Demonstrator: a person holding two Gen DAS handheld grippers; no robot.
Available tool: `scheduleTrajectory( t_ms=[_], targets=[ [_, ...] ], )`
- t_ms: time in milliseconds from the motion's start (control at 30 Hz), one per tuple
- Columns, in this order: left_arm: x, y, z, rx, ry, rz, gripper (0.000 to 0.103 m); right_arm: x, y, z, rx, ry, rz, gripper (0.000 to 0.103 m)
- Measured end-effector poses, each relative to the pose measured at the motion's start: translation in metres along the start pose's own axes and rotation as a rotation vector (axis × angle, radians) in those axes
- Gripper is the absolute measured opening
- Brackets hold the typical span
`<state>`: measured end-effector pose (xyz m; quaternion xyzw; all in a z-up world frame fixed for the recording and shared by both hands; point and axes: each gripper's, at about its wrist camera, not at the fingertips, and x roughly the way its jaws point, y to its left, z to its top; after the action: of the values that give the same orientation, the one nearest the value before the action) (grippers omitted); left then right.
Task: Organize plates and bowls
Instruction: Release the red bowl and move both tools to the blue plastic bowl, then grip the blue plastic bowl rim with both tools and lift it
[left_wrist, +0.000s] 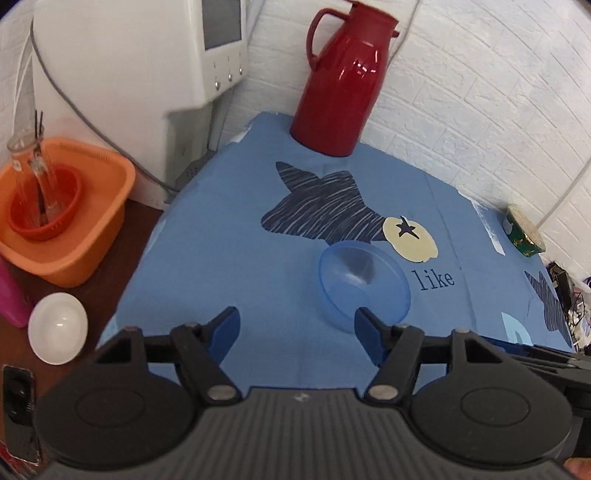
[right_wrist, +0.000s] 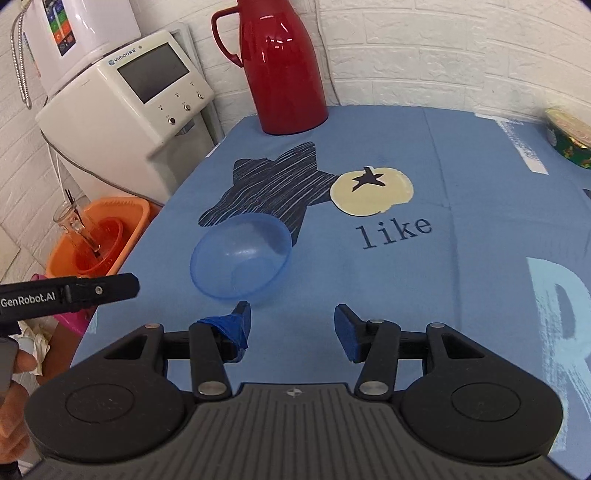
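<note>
Both our grippers, left (left_wrist: 297, 332) and right (right_wrist: 291, 328), hover fingers spread, empty; next, we grasp the blue bowl (right_wrist: 240, 258).

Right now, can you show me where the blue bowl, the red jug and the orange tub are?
blue bowl (right_wrist: 240, 258): right wrist view, inside of the bowl.
red jug (right_wrist: 284, 74): right wrist view, shiny body.
orange tub (left_wrist: 92, 236): left wrist view, front wall.

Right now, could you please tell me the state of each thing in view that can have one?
Blue bowl: upright on the cloth, empty.
Red flask: upright, lid on.
Left hand-held gripper: open, holding nothing.
Right hand-held gripper: open, holding nothing.
Orange basin: holds a red bowl and a leaning glass.
</note>
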<state>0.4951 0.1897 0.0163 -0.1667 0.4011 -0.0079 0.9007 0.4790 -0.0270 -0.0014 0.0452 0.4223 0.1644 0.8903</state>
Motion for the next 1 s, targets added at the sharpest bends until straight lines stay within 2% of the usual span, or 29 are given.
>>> scheduleTrajectory(
  t_ms=[100, 200, 333, 567, 667, 833, 900, 933, 967, 1000],
  targets=[
    [0.033, 0.002, 0.012, -0.040, 0.040, 0.006, 0.067, 0.030, 0.003, 0.016, 0.016, 0.027, -0.005, 0.035],
    [0.057, 0.001, 0.016, -0.060, 0.048, 0.014, 0.067, 0.057, 0.006, 0.027, 0.021, 0.047, -0.023, 0.035],
    [0.082, -0.003, 0.015, -0.043, 0.061, 0.061, 0.067, 0.084, 0.009, 0.032, 0.015, 0.085, -0.046, 0.036],
    [0.101, -0.005, 0.011, 0.010, 0.042, 0.112, 0.067, 0.093, 0.018, 0.032, -0.098, 0.049, -0.098, 0.039],
    [0.102, -0.006, 0.009, 0.027, 0.026, 0.124, 0.067, 0.095, 0.023, 0.027, -0.148, 0.026, -0.121, 0.044],
    [0.100, -0.004, 0.007, 0.031, 0.016, 0.132, 0.066, 0.097, 0.023, 0.033, -0.148, 0.052, -0.112, 0.043],
    [0.100, -0.006, 0.007, 0.041, 0.018, 0.121, 0.051, 0.096, 0.021, 0.033, -0.142, 0.039, -0.055, 0.038],
    [0.100, -0.007, 0.007, 0.045, 0.022, 0.117, 0.046, 0.096, 0.020, 0.032, -0.136, 0.038, -0.023, 0.033],
    [0.100, -0.009, 0.007, 0.054, 0.028, 0.103, 0.035, 0.095, 0.019, 0.032, -0.141, 0.042, -0.001, 0.030],
    [0.101, -0.010, 0.007, 0.063, 0.038, 0.084, 0.031, 0.094, 0.022, 0.032, -0.158, 0.053, 0.012, 0.024]
  ],
)
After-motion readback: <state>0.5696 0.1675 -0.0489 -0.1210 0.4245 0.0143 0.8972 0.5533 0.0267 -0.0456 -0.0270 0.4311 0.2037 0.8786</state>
